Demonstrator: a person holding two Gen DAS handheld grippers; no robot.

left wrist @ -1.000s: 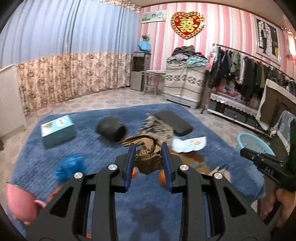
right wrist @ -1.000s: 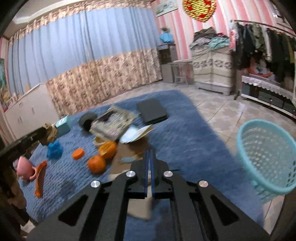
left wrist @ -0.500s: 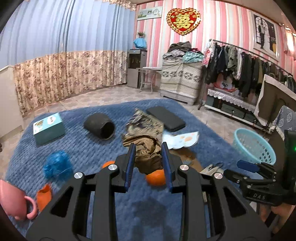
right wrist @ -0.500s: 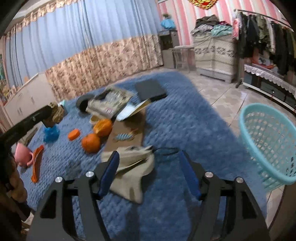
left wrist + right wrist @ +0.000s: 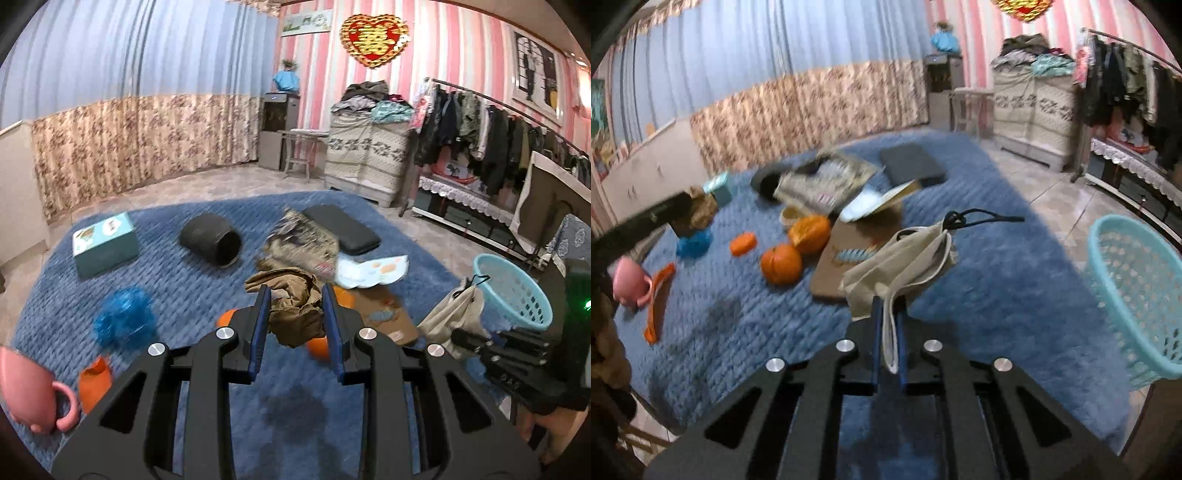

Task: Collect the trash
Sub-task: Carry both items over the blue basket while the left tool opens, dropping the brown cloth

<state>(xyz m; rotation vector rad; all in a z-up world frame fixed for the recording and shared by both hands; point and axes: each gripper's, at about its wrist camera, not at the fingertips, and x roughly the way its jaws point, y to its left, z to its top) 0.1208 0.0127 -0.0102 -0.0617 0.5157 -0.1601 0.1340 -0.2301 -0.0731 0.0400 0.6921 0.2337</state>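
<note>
- My left gripper (image 5: 295, 314) has its jaws clamped on a crumpled brown wad (image 5: 293, 306) of paper or cloth; it hangs between the blue pads, clear of the blue rug (image 5: 177, 291).
- My right gripper (image 5: 887, 332) has just been closing its jaws, and they now pinch a fold of the beige drawstring bag (image 5: 905, 262). The rest of the bag stands up ahead of the pads, its black cord (image 5: 975, 216) sticking out at the top.
- So I judge the picking-up step done for both hands: each one carries a piece of trash, and what is left is the carry and the drop.
- The turquoise basket (image 5: 1137, 291) stands on the tiled floor just off the rug's right edge, near my right gripper and farther from my left.
- The next move calls for swinging the bag over the basket's rim before the jaws part; the pinch is on a thin fold only, so I think a quick swing could let it slip.
- My left load should follow to the same basket.
- More things lie on the rug for later passes: orange peel pieces (image 5: 781, 264), a printed wrapper (image 5: 827, 179), a blue crinkled ball (image 5: 123, 321). Which of them count as trash I cannot tell for sure.
</note>
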